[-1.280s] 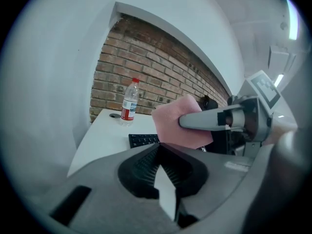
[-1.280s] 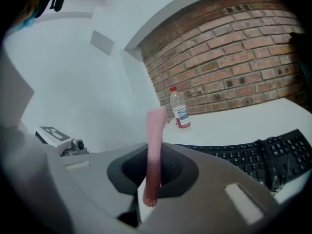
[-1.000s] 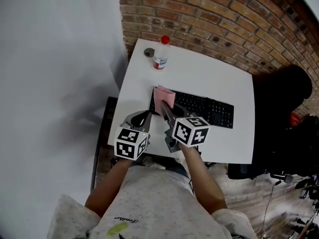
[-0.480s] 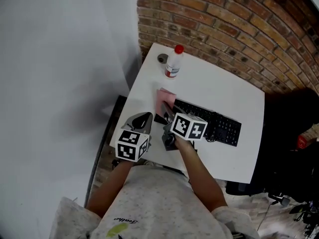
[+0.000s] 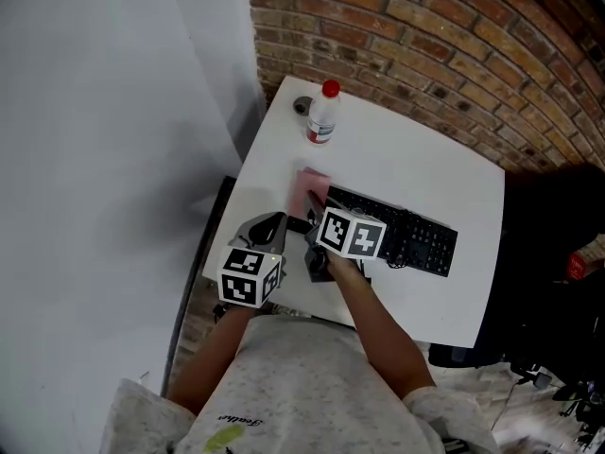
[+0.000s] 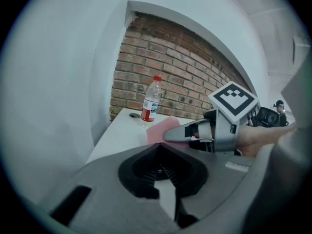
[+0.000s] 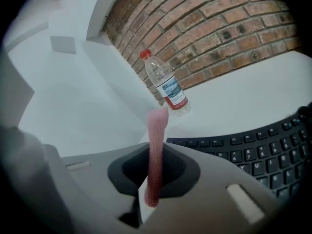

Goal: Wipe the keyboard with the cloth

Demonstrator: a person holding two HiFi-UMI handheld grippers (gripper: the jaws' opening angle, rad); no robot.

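Note:
A black keyboard [image 5: 408, 235] lies across the white table [image 5: 416, 154]; its keys fill the right side of the right gripper view [image 7: 263, 150]. My right gripper [image 5: 314, 208] is shut on a pink cloth [image 5: 308, 188], held at the keyboard's left end. In the right gripper view the cloth [image 7: 156, 145] stands edge-on between the jaws of the right gripper [image 7: 154, 179]. My left gripper [image 5: 270, 226] hovers just left of it at the table's near edge, shut and holding nothing. The left gripper view shows the left gripper [image 6: 160, 150], the cloth [image 6: 163, 129] and the right gripper [image 6: 187, 133] ahead.
A clear water bottle [image 5: 322, 113] with a red cap stands at the table's far left corner, beside a small grey lid [image 5: 302, 105]. A brick wall [image 5: 425, 36] runs behind the table. A dark chair [image 5: 558, 244] sits to the right. The table's left edge drops to the floor.
The head view has shifted a little. My right gripper, still holding the cloth, has drifted slightly left at the keyboard's left end. The left gripper has hardly moved.

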